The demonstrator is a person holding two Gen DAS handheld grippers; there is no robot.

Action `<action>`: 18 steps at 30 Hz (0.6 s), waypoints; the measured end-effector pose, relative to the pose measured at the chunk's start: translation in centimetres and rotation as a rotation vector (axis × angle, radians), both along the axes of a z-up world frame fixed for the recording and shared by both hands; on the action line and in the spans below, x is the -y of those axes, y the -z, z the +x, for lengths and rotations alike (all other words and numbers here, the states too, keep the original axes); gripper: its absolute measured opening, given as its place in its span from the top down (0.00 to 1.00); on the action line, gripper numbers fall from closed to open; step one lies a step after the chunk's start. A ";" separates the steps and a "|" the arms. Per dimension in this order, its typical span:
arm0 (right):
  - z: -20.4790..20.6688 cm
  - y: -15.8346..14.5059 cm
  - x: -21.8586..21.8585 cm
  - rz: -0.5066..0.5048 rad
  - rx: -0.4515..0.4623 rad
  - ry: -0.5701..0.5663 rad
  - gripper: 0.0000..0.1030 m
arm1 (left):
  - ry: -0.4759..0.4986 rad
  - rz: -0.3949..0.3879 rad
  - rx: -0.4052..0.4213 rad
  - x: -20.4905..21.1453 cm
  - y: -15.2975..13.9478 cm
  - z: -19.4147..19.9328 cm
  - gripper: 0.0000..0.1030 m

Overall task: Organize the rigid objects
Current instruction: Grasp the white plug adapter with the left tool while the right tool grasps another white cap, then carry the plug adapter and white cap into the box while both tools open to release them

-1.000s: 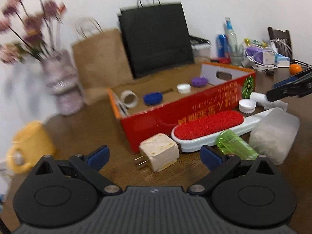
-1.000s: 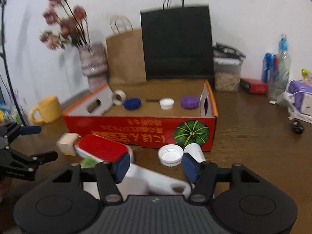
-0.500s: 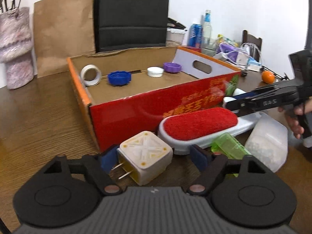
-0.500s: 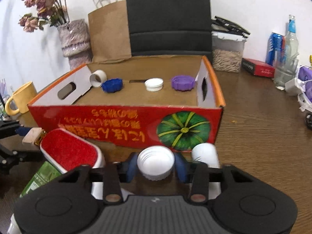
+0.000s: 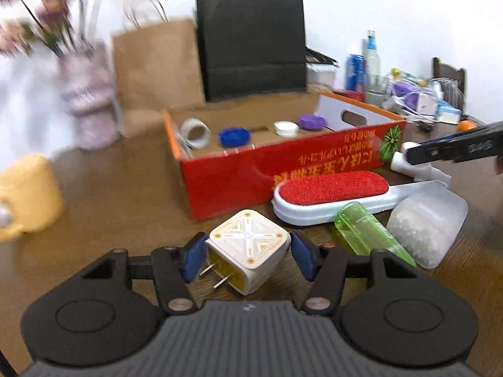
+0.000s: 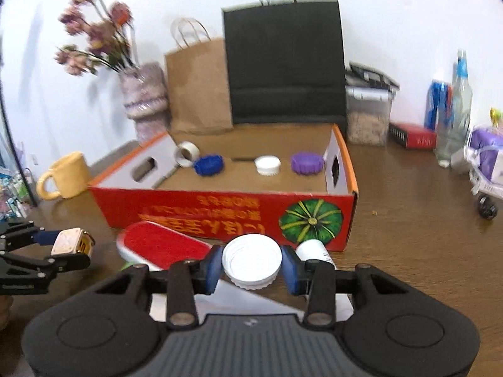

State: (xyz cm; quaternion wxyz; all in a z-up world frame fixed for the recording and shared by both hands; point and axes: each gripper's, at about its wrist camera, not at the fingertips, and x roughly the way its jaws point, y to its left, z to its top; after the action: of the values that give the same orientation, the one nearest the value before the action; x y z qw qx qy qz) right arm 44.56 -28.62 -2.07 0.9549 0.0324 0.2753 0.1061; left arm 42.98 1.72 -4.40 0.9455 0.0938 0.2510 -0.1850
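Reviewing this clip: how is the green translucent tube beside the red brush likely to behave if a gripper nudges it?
The green tube lies on its side on the bare wooden table, so it would probably roll. It looks like thin, hollow plastic, so likely light and stiff. The white brush base and frosted container on either side might stop it.

Left wrist view: pink dried flowers in a knitted vase [image 5: 91, 94] and the yellow ceramic mug [image 5: 30, 196] are motion-blurred, the mug cut by the left edge. Right wrist view: the white plastic bottle [image 6: 314, 249] lies partly hidden (behind the right gripper's finger); the red-padded white lint brush [image 6: 160, 246] loses its handle likewise.
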 end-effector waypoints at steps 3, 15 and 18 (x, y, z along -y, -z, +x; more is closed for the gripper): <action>-3.4 -1.3 0.1 0.028 0.046 -0.021 0.62 | -0.071 -0.018 0.071 0.1 -2.1 -3.8 0.43; -24.2 -3.9 -3.1 -0.051 0.298 0.001 0.62 | -0.280 -0.144 0.228 2.4 -6.3 -22.9 0.43; -28.6 -2.0 -3.8 0.041 0.293 0.038 0.62 | -0.310 -0.183 0.239 2.8 -6.3 -27.1 0.43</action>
State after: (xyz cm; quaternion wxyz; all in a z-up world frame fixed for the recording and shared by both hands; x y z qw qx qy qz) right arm 16.01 -24.86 -0.07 0.9859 0.0415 0.1301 0.0972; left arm 15.91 -1.08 1.87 0.9903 -0.0108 0.1308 -0.0468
